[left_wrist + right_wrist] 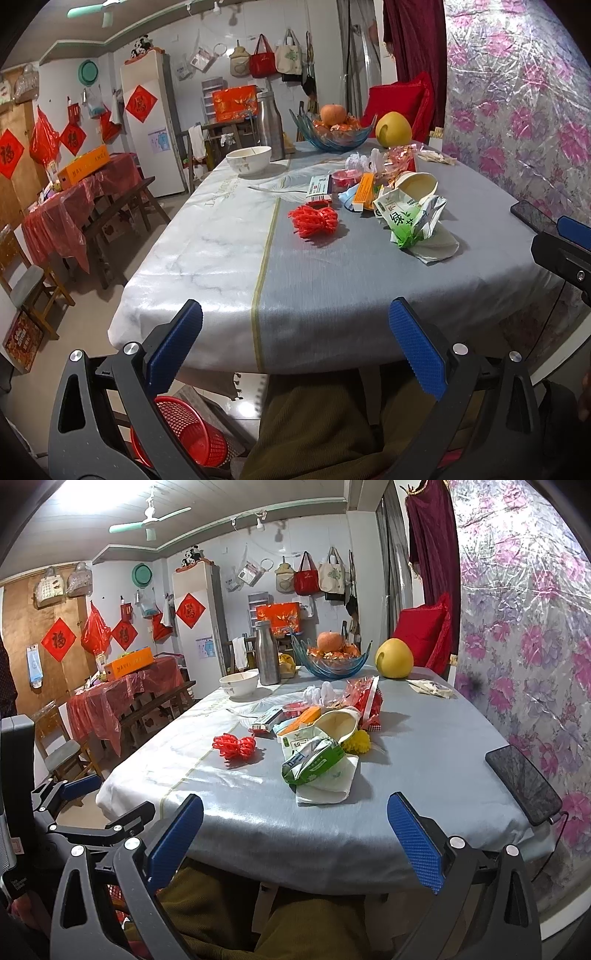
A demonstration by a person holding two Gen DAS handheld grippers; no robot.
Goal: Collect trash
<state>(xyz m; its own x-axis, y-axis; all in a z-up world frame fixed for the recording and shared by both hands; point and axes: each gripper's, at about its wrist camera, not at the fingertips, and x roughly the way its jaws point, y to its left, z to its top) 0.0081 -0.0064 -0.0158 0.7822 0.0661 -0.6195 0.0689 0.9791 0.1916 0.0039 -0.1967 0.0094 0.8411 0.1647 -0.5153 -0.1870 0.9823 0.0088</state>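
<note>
Held the left gripper (295, 343) at the near edge of the table (207, 236), jaws spread wide with nothing between the blue pads. Kept the right gripper (295, 834) likewise low at the near edge, jaws wide and empty.

Lay in a heap toward the middle and right of the tabletop: a crumpled green-and-white packet (312, 762) resting on a folded white wrapper (325, 790), a tipped paper cup (417, 184) behind it, an orange box (364, 190), a red-and-white carton (319, 190) and crinkled red foil (364, 699). Sat apart to the left of the heap: a red mesh net (314, 219).

Stood farther back: a white bowl (248, 159), a steel flask (267, 653), a blue glass fruit bowl (332, 134) and a yellow pomelo (393, 130). Rested near the right edge: a dark phone (522, 784).

Showed on the floor below the near left corner: a red mesh basket (192, 432).
</note>
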